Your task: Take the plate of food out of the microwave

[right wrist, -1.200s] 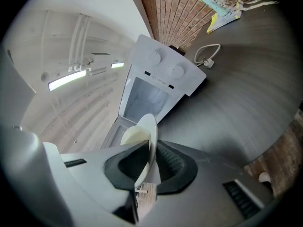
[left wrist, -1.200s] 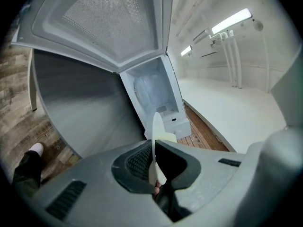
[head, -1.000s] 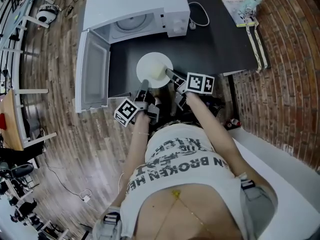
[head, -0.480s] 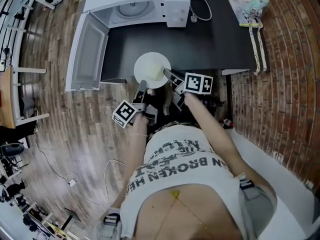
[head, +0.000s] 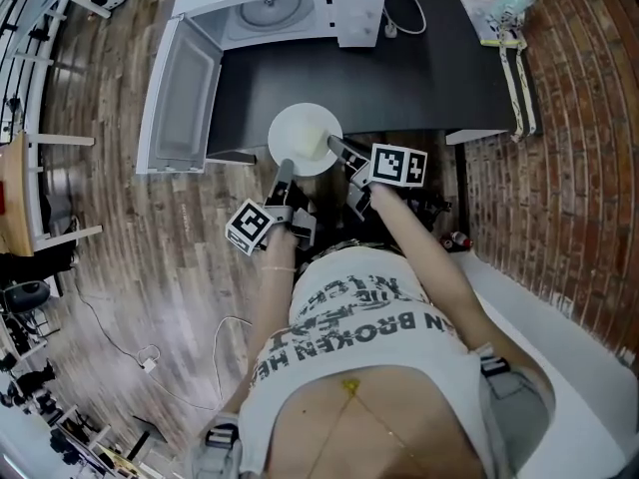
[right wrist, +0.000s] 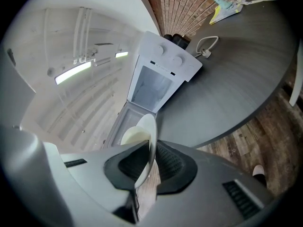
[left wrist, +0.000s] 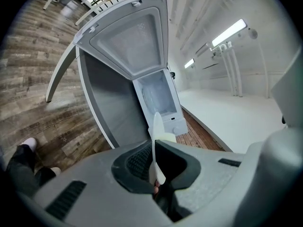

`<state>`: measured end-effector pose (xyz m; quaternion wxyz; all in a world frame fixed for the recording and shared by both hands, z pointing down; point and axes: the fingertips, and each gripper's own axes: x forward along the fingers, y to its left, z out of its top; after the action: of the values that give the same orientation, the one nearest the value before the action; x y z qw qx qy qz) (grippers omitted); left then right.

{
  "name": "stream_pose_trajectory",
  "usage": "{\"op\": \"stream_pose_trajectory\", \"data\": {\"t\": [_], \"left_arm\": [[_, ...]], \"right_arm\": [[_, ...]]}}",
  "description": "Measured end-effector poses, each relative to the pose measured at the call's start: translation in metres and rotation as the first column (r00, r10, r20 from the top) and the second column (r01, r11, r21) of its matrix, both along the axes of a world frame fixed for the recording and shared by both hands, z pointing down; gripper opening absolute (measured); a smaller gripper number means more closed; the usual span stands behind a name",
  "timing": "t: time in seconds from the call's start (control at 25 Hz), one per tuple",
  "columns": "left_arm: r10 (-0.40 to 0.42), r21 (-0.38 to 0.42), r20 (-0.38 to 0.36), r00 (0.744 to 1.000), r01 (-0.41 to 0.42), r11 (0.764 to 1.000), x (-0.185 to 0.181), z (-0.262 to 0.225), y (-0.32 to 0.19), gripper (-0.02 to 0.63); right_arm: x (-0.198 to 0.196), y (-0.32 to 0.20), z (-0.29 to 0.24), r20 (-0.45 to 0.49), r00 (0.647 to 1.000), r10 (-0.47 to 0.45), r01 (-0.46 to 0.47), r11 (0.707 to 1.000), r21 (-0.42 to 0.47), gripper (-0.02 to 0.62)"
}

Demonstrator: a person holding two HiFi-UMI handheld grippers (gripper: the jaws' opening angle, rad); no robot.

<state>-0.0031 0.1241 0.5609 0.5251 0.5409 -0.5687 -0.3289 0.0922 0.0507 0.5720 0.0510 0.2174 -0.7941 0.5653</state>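
Note:
A white plate (head: 305, 138) with a pale lump of food (head: 319, 148) hangs over the front edge of the black table (head: 419, 78), outside the microwave. My left gripper (head: 286, 169) is shut on the plate's near left rim, my right gripper (head: 337, 149) on its near right rim. In the left gripper view the plate (left wrist: 156, 126) stands edge-on between the pads of the gripper (left wrist: 155, 150), and the food (left wrist: 167, 136) shows beside it. In the right gripper view the plate (right wrist: 147, 131) is likewise pinched by the gripper (right wrist: 149, 157). The white microwave (head: 290, 3) stands at the table's back, its door (head: 180, 98) swung wide open.
A cable (head: 404, 13) lies beside the microwave. A booklet and a small figure (head: 489, 8) sit at the table's back right, with a white strip (head: 519, 78) along that edge. Wooden floor lies to the left, brick paving to the right.
Both grippers have drawn the plate back from the microwave to the table's front edge. The microwave has slid toward the top of the head view.

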Motion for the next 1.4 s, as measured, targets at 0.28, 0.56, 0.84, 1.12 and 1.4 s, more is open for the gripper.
{"op": "stream_pose_trajectory", "data": {"t": [0.28, 0.56, 0.84, 1.12, 1.4], "left_arm": [[0.06, 0.005, -0.01, 0.998, -0.06, 0.998, -0.014, -0.004, 0.004, 0.023], [0.097, -0.001, -0.031, 0.995, -0.097, 0.995, -0.016, 0.002, 0.009, 0.023], [0.117, -0.001, -0.035, 0.993, -0.117, 0.993, -0.019, 0.002, 0.011, 0.023], [0.119, -0.001, -0.036, 0.992, -0.119, 0.993, -0.022, 0.002, 0.01, 0.023], [0.116, -0.001, -0.037, 0.993, -0.116, 0.993, -0.022, 0.002, 0.01, 0.023]], "right_arm": [[-0.009, 0.009, -0.006, 0.003, 0.998, 0.063, -0.063, 0.998, -0.004, 0.041], [-0.009, 0.018, -0.002, -0.012, 0.994, 0.105, -0.105, 0.994, -0.012, 0.04], [-0.011, 0.021, -0.003, -0.018, 0.993, 0.12, -0.12, 0.993, -0.007, 0.04], [-0.013, 0.022, -0.003, -0.013, 0.992, 0.124, -0.124, 0.992, -0.011, 0.04], [-0.014, 0.021, -0.003, -0.015, 0.993, 0.117, -0.117, 0.993, -0.01, 0.04]]}}
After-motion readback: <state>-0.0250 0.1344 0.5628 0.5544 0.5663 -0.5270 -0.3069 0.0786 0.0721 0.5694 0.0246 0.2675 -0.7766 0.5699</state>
